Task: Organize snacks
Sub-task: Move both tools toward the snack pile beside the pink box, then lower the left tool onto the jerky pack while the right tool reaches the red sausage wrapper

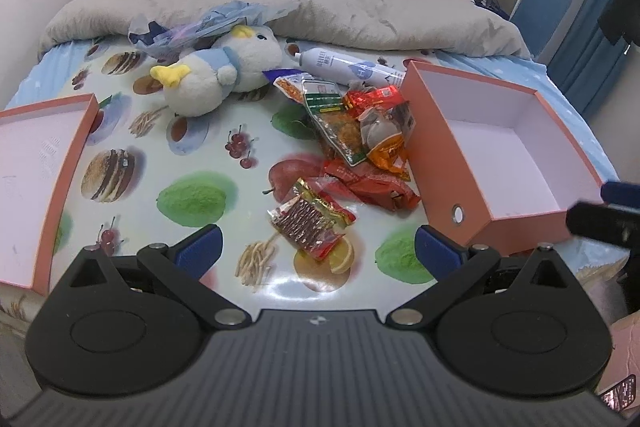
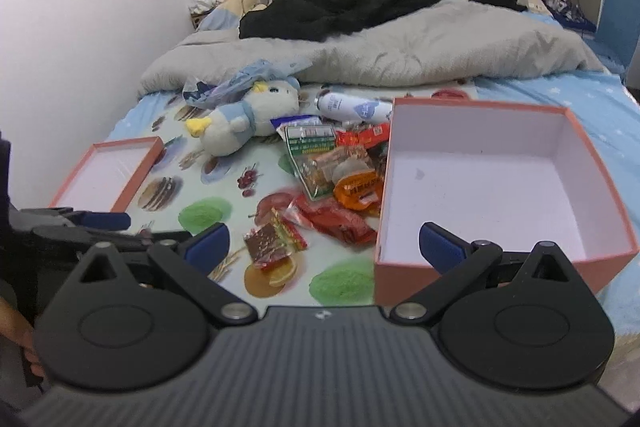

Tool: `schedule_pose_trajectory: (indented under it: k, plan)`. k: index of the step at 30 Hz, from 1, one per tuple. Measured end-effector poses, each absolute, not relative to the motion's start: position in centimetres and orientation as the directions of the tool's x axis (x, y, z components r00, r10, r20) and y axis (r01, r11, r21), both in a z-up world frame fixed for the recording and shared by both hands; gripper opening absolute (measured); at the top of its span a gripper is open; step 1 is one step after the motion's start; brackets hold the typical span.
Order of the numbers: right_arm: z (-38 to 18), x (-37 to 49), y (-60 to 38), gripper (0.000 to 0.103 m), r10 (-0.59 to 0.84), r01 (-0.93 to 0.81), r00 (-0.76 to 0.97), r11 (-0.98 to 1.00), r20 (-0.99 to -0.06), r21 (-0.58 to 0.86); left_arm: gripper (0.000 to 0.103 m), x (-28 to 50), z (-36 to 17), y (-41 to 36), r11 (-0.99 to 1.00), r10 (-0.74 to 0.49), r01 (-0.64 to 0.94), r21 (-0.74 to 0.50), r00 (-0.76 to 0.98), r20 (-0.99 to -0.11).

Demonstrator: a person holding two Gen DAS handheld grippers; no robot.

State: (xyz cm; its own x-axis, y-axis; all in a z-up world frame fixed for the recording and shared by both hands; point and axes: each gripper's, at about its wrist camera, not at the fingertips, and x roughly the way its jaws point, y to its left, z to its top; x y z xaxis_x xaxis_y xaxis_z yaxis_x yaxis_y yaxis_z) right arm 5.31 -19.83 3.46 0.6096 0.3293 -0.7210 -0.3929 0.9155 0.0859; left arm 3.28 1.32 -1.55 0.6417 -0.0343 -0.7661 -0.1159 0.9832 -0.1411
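Snacks [image 1: 352,135] lie in a loose heap of red, orange and green-edged foil packets on the fruit-printed cloth [image 1: 200,163] covering the bed, just left of the empty pink box [image 1: 516,155], with 1 clear packet of dark strips [image 1: 310,223] nearest the cameras. The left hand-held gripper [image 1: 316,247] and right hand-held gripper [image 2: 324,243] both hover with fingers spread apart, holding nothing.

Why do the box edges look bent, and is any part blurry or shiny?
Left wrist view: the fisheye lens bows the shallow box and the deep box; the other gripper at the right edge is smeared, and light glares off the glossy mat. Right wrist view: the same bending on the deep box, and the snack pile looks slightly soft.
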Motion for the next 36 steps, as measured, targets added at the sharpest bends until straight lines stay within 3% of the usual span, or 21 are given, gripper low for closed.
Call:
schedule_pose_trajectory:
  k: [5,10,15,23,26,36]
  plan:
    - [2.8,5.4,-20.2,0.103,0.323,-0.382,0.597,0.919,-0.734,0.093,0.103,3.3,-2.2,1.6,0.979,-0.059,-0.115,-0.167,0.628,-0.776]
    - [1.8,4.7,-20.6,0.103,0.349,-0.373,0.649,0.92,-0.675,0.117,0.103,3.4,-3.2,1.9,0.977,-0.073,-0.112,-0.181,0.623,-0.779]
    - [-1.2,3.8,-21.1,0.097,0.389,-0.33,0.6,0.916,-0.699,0.227,0.103,3.1,-3.8,2.8,0.974,-0.076,-0.118,-0.194,0.636,-0.768]
    - [-3.8,3.1,-20.1,0.097,0.343,-0.309,0.596,0.933,-0.726,0.187,0.103,2.7,-4.5,3.3,0.977,-0.05,-0.128,-0.171,0.642,-0.765]
    - [-4.7,3.3,-19.6,0.097,0.391,-0.338,0.568,0.913,-0.724,0.228,0.103,2.9,-5.2,3.6,0.981,-0.064,-0.101,-0.167,0.645,-0.762]
    - [-6.3,3.8,-15.5,0.098,0.381,-0.414,0.658,0.903,-0.65,0.11,0.103,4.5,-8.6,4.6,0.987,-0.07,-0.073,-0.143,0.606,-0.792]
